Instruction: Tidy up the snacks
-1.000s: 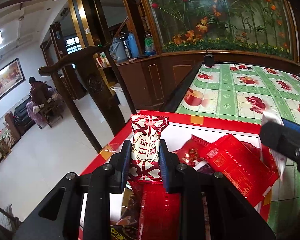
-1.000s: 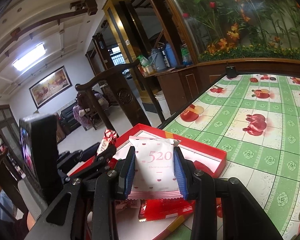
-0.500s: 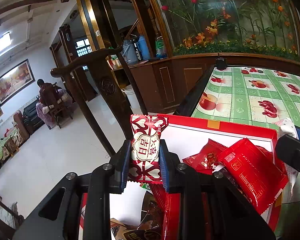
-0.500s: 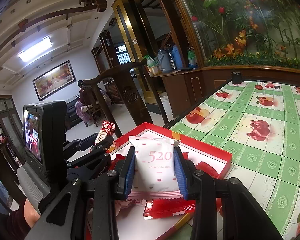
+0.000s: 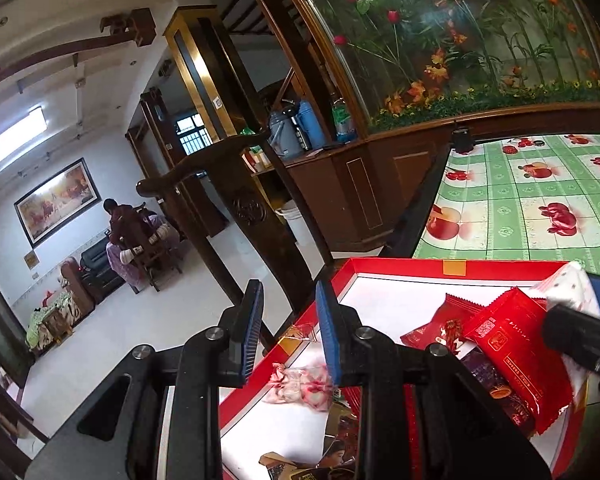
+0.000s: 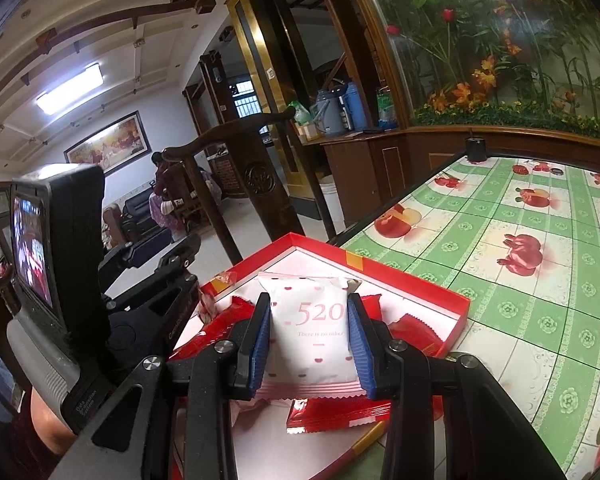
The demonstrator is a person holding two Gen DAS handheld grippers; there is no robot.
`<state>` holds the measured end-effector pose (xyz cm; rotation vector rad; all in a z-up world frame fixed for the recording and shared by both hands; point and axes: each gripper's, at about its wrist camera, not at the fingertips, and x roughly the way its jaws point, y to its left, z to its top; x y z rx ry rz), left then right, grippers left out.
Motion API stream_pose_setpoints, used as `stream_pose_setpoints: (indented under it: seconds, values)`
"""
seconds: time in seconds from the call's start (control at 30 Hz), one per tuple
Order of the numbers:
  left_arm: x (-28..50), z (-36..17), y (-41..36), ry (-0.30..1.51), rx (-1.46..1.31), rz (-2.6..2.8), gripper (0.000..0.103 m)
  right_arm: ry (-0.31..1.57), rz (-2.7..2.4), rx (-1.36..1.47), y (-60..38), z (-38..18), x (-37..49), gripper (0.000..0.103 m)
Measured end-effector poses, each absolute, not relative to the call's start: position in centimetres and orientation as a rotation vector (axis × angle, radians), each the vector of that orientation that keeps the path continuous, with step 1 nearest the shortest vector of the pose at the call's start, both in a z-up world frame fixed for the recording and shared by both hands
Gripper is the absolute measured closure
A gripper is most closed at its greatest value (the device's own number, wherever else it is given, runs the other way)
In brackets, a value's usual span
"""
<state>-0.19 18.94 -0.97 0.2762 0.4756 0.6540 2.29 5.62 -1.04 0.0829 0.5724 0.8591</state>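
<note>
Fingers (image 5: 249, 332) of the left gripper (image 5: 288, 334) are apart and hold nothing. Right gripper (image 6: 308, 330) squeezes the white snack bag (image 6: 310, 330) (it says 520) above the red box (image 6: 400, 284), at the table (image 6: 520, 280) corner, probably to drop it in.

Bright daylight indoors; a ceiling light (image 5: 14, 140) glows at nine o'clock, glare blooms at twelve, fisheye edges bend and darken.
</note>
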Motion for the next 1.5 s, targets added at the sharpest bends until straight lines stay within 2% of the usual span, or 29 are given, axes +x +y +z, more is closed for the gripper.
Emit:
stream_pose_setpoints:
  seconds: [0.03, 0.07, 0.1, 0.17, 0.47, 0.6, 0.67, 1.23, 1.37, 1.5]
  values:
    - [-0.3, -0.9, 18.9, 0.475, 0.272, 0.653, 0.074, 0.578, 0.872, 0.088, 5.6, -1.1, 2.3, 0.063]
    - [-0.4, -0.8, 18.9, 0.473, 0.267, 0.654, 0.063, 0.585, 0.891, 0.104, 5.6, -1.1, 2.3, 0.058]
    - [-0.4, -0.8, 18.9, 0.470, 0.266, 0.658, 0.047, 0.586, 0.894, 0.114, 5.4, -1.0, 2.3, 0.045]
    - [-0.6, -0.5, 18.8, 0.448, 0.271, 0.674, 0.033, 0.576, 0.872, 0.158, 4.6, -0.8, 2.6, 0.031]
    - [-0.7, -0.7, 18.5, 0.476, 0.247, 0.658, 0.033, 0.657, 0.729, 0.288, 2.2, -1.7, 5.6, 0.030]
    - [-1.0, -0.7, 18.1, 0.479, 0.249, 0.657, 0.022, 0.695, 0.703, 0.274, 2.3, -2.2, 6.2, 0.030]
    - [-1.3, -0.5, 17.8, 0.468, 0.253, 0.657, 0.022, 0.700, 0.696, 0.267, 2.3, -2.3, 6.2, 0.030]
    - [-5.4, 2.0, 17.3, 0.429, 0.226, 0.647, 0.018, 0.583, 0.601, 0.160, 2.1, -1.8, 4.0, 0.030]
    - [-6.7, 2.9, 17.0, 0.405, 0.218, 0.644, 0.017, 0.560, 0.627, 0.247, 0.0, -1.5, 2.9, 0.029]
    - [-7.6, 3.5, 16.5, 0.386, 0.226, 0.643, 0.017, 0.532, 0.658, 0.362, -2.7, -1.5, 1.3, 0.023]
